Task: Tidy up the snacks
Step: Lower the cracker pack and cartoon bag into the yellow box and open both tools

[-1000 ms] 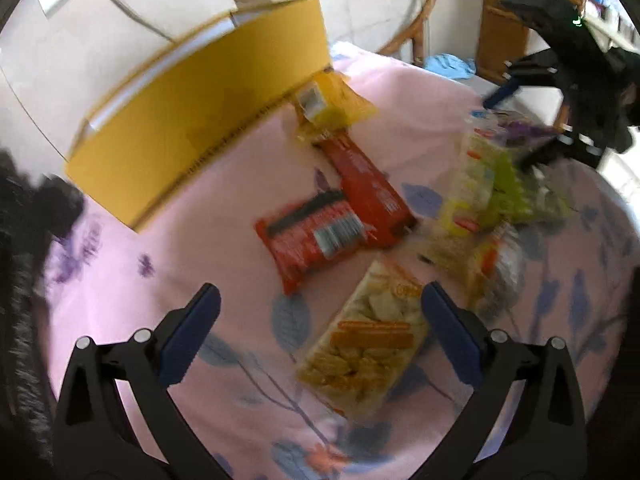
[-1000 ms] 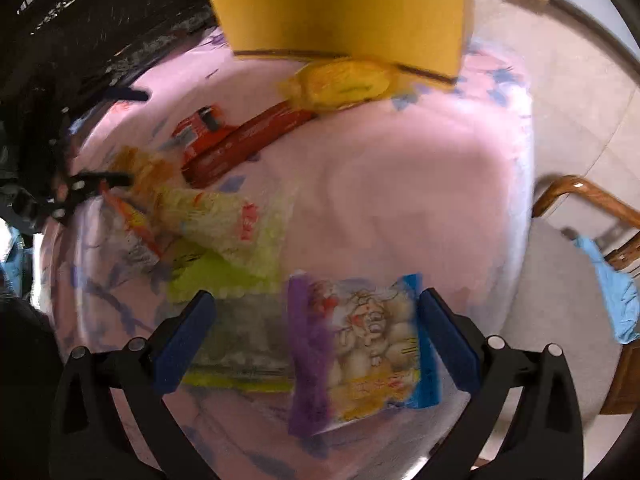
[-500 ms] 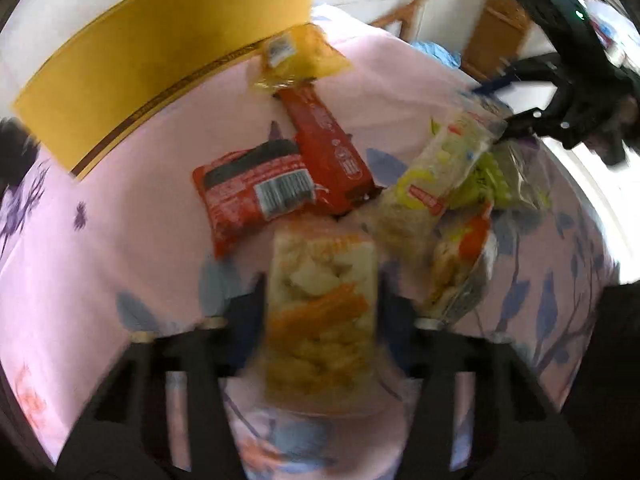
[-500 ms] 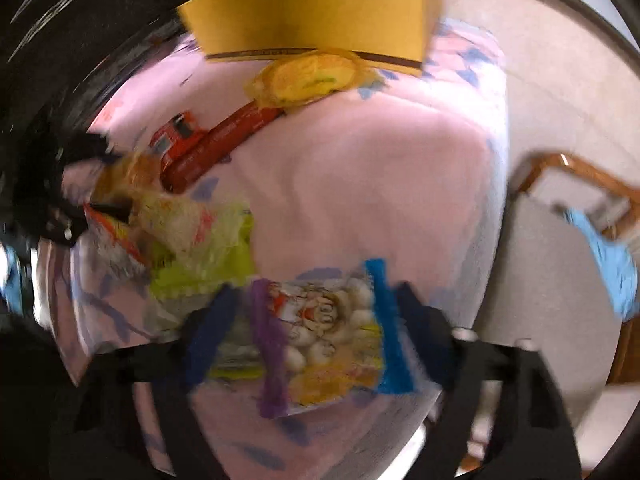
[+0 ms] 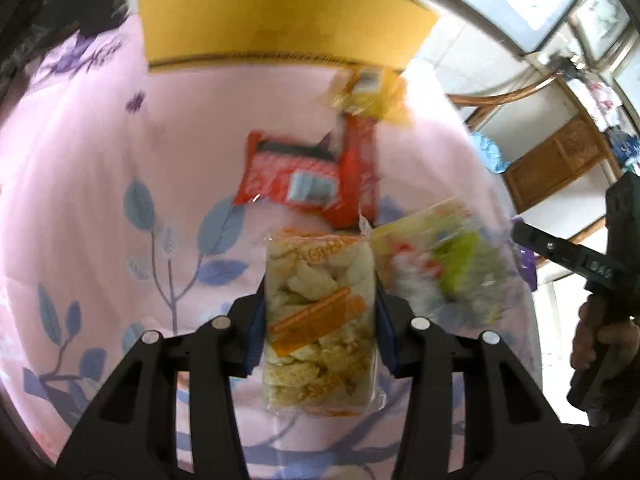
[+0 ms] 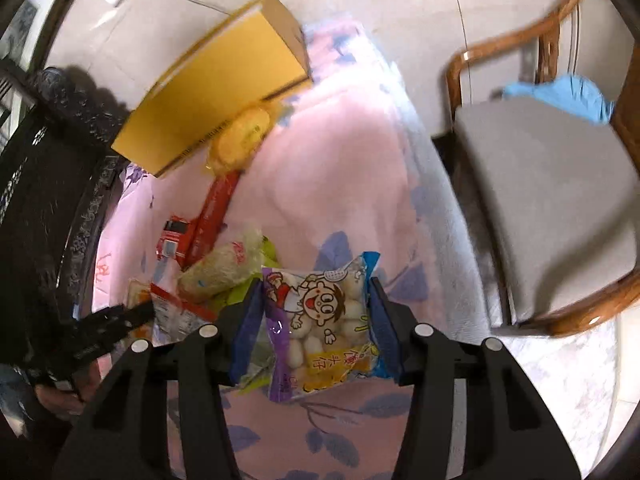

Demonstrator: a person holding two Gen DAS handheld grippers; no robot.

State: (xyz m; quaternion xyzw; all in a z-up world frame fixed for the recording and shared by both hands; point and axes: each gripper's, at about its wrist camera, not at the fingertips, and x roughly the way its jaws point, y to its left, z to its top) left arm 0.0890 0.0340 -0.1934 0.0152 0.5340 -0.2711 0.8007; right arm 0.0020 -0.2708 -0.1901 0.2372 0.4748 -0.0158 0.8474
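Two views: left claw [image 5: 320, 328] clamps cracker pack [image 5: 320, 320]; right claw [image 6: 310, 332] closing, squeezes cartoon bag [image 6: 320, 320].

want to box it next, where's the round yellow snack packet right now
In the right wrist view the round yellow snack packet lies on the pink floral cloth, upper left of centre, against the yellow cardboard box, above the long red packet.
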